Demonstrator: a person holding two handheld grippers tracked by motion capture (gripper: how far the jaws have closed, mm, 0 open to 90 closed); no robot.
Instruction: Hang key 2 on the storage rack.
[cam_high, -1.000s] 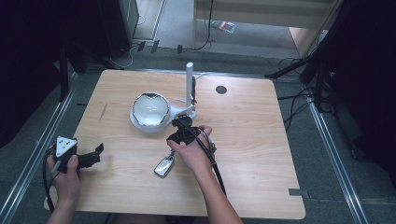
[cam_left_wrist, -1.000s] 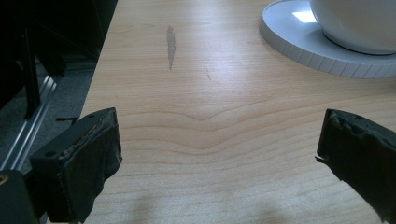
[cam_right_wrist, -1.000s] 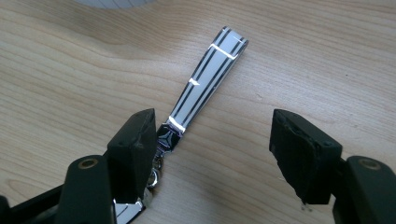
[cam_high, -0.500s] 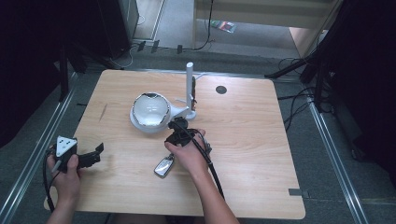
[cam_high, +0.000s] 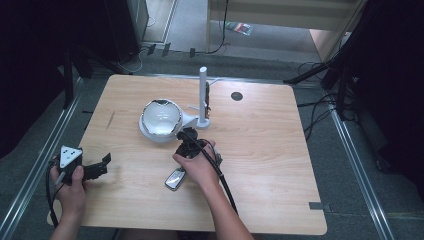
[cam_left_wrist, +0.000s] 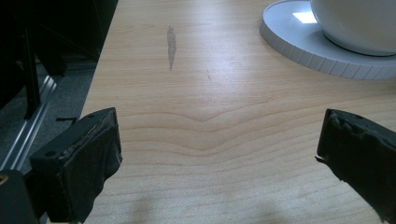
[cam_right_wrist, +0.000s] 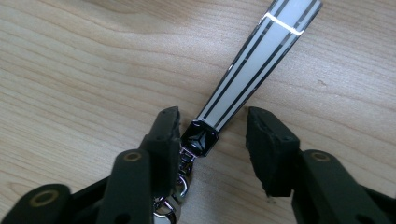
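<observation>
Nearest the person, the left gripper (cam_high: 95, 169) rests at the table's (cam_high: 280, 170) near-left edge, jaws wide and empty. The right gripper (cam_right_wrist: 212, 140) sits mid-table, jaws part-open astride the dark emblem end of a keychain strap (cam_right_wrist: 254, 58); one jaw touches it, the other stands clear. The strap's long axis runs straight ahead of the jaws (rings trail back beneath them). The emblem shows a three-pointed mark; no legible writing. A silver key fob (cam_high: 175, 179) lies beside that hand. Farther off stands the white lamp (cam_high: 162, 120).

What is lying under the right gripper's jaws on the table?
A black-and-white striped strap with a black emblem end lies on the wooden table, between the open right gripper jaws. Its metal ring end is partly covered.
</observation>
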